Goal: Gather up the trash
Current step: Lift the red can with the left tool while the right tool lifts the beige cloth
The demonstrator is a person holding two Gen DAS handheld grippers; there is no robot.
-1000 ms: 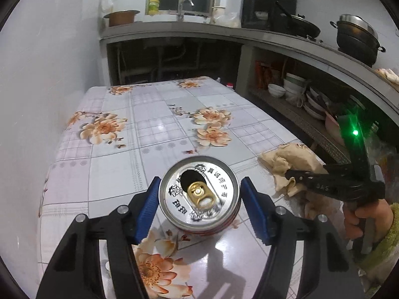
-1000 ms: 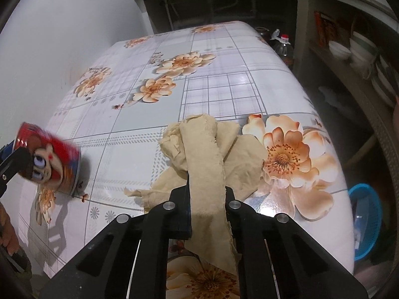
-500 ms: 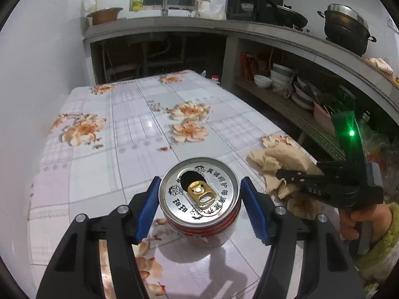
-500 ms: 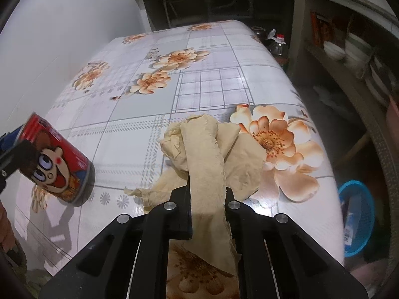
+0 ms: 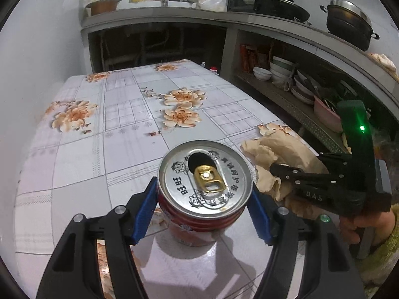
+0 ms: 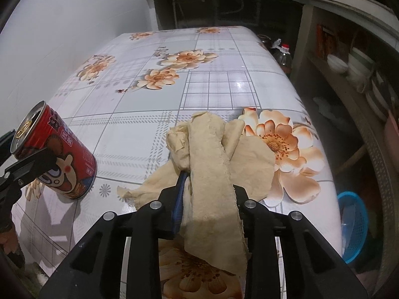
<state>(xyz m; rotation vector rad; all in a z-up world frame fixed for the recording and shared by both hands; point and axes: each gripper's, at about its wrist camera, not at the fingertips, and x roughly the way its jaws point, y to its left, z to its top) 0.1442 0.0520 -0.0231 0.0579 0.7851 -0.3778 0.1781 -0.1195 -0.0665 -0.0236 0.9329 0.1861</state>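
Note:
A red drink can (image 5: 203, 189) with a silver top stands on the flowered tablecloth (image 5: 119, 129). My left gripper (image 5: 202, 209) has a blue pad against each side of it, and the jaws are just starting to ease apart. The can (image 6: 58, 157) also shows at the left of the right wrist view. A crumpled beige paper (image 6: 214, 154) lies near the table's right edge. My right gripper (image 6: 208, 199) is opening. A strip of that paper lies loose between its fingers, and a gap shows beside the left blue pad (image 6: 180, 199).
A blue plastic basket (image 6: 354, 221) sits on the floor beyond the table's right edge. Past it runs a low shelf with bowls (image 5: 279, 72). A bottle with a red cap (image 6: 283, 54) stands by the far right corner. A white wall borders the left side.
The left gripper has carried the can right and set it nearer the paper. The right gripper's jaws have spread, loosening their hold on the paper strip.

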